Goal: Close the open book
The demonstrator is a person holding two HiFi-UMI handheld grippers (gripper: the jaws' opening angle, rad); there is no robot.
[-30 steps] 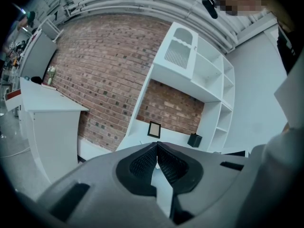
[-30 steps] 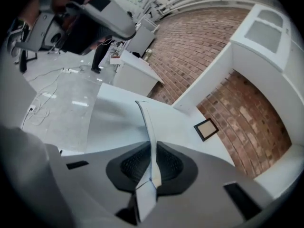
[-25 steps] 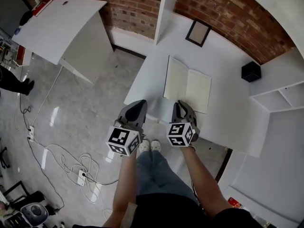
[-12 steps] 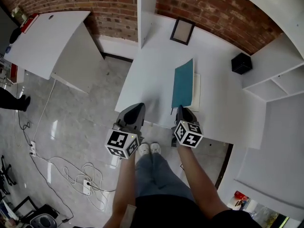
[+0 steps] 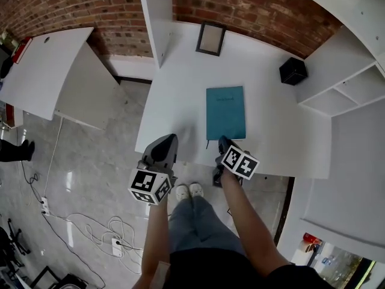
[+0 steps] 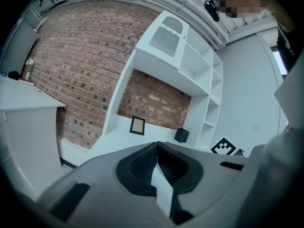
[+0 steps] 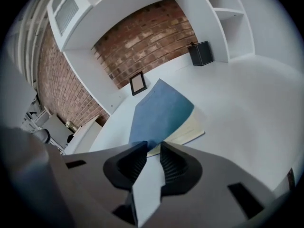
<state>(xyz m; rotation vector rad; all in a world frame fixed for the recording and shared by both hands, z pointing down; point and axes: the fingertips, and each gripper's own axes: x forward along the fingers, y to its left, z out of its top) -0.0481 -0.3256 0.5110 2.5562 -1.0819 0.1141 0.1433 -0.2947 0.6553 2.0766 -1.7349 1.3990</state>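
Note:
The book (image 5: 225,112) lies on the white desk (image 5: 180,95) with its teal cover up. In the right gripper view the cover (image 7: 161,113) rests a little raised over the cream pages. My right gripper (image 5: 221,142) sits at the book's near edge; its jaws have just been opening. They stand apart, tips (image 7: 153,145) just short of the cover's near corner, with nothing pressed between them. My left gripper (image 5: 170,138) hovers over the desk's front left part, apart from the book. Its jaws (image 6: 156,144) meet at the tips, empty.
A small picture frame (image 5: 212,38) leans on the brick wall at the back. A black box (image 5: 293,71) stands at the back right by the white shelves (image 5: 337,95). A white upright panel (image 5: 153,17) bounds the desk's left. Cables (image 5: 114,233) lie on the floor.
The teal cover has swung over to the right and come down, so the open book now lies closed. The right gripper has rolled and its jaws have parted. The left gripper shifted slightly.

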